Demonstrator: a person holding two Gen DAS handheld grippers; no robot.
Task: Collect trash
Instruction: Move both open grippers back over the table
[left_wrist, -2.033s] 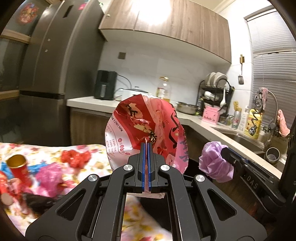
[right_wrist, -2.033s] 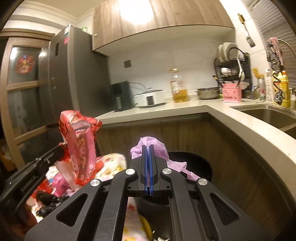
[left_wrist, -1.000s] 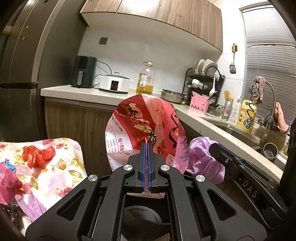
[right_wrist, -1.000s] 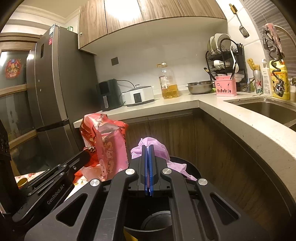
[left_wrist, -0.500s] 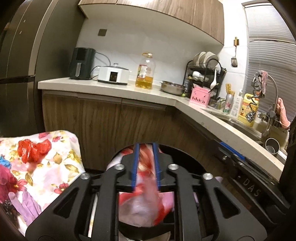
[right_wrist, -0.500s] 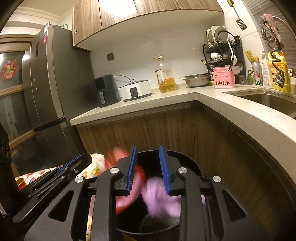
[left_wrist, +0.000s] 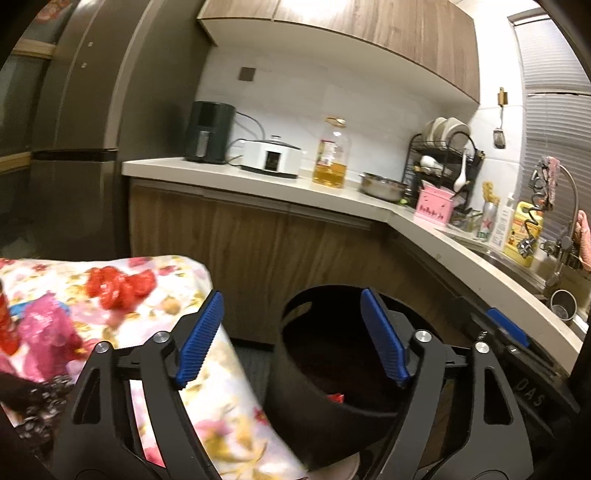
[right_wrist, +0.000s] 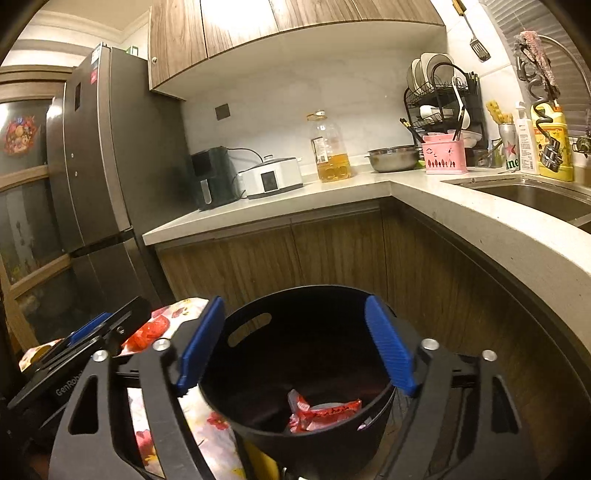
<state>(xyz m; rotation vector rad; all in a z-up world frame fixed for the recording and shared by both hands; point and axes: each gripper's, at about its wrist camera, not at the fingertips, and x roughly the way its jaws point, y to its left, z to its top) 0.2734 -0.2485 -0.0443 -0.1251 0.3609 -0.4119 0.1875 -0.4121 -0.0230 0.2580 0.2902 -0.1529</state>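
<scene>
Opening empty, both claws (left_wrist: 291, 332) (right_wrist: 295, 341); red wrapper (right_wrist: 325, 410) in bin (right_wrist: 251, 325), right view only.

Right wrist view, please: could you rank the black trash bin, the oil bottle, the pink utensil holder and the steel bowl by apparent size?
1. Black trash bin, though it is nearest the camera.
2. Oil bottle.
3–4. Steel bowl and pink utensil holder look alike; no ranking.

Both tongs point slightly downward side by side, the left tongs (left_wrist: 291, 336) and the right tongs (right_wrist: 295, 341) each with blue-padded jaws spread wide and opening further, nothing gripped between them, each one's dark frame showing at the edge of the other's view.
</scene>
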